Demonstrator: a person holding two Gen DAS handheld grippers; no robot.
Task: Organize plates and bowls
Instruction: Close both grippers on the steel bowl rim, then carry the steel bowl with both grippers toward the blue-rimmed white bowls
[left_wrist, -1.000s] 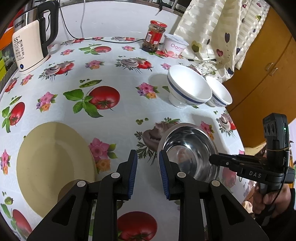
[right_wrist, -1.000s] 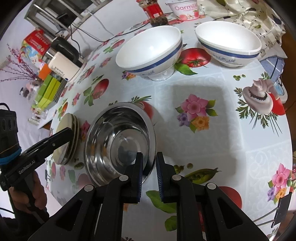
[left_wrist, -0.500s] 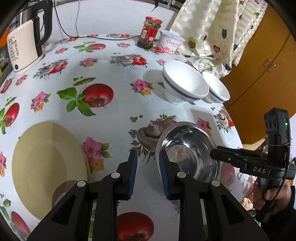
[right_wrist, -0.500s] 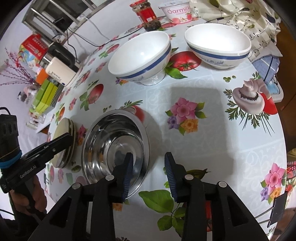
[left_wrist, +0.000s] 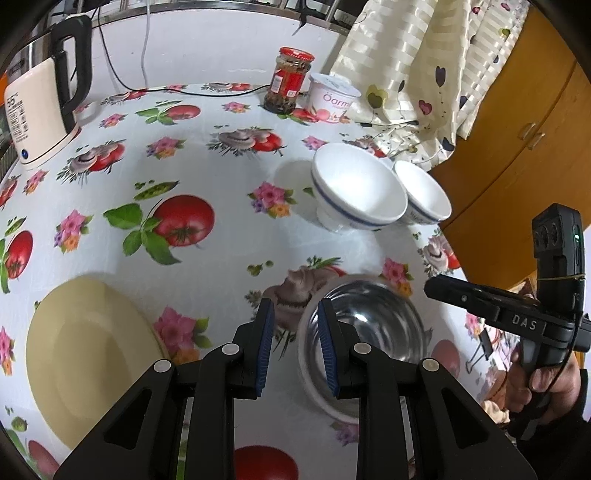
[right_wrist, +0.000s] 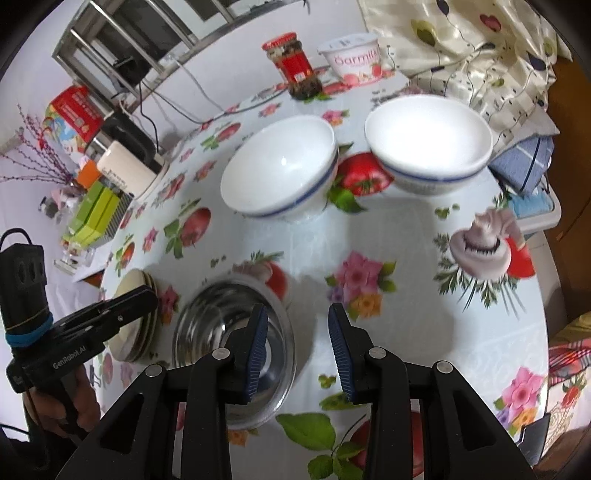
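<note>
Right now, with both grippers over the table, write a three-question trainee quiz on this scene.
1. True or false: the right gripper is shut on the steel bowl.
2. How many white bowls with a blue band stand upright on the table? A) one B) two C) three
3. Fill in: the red-lidded jar stands beside the ____ tub.

Key:
1. False; its jaws are open, and the left gripper is open too.
2. B: one, another.
3. yogurt
</note>
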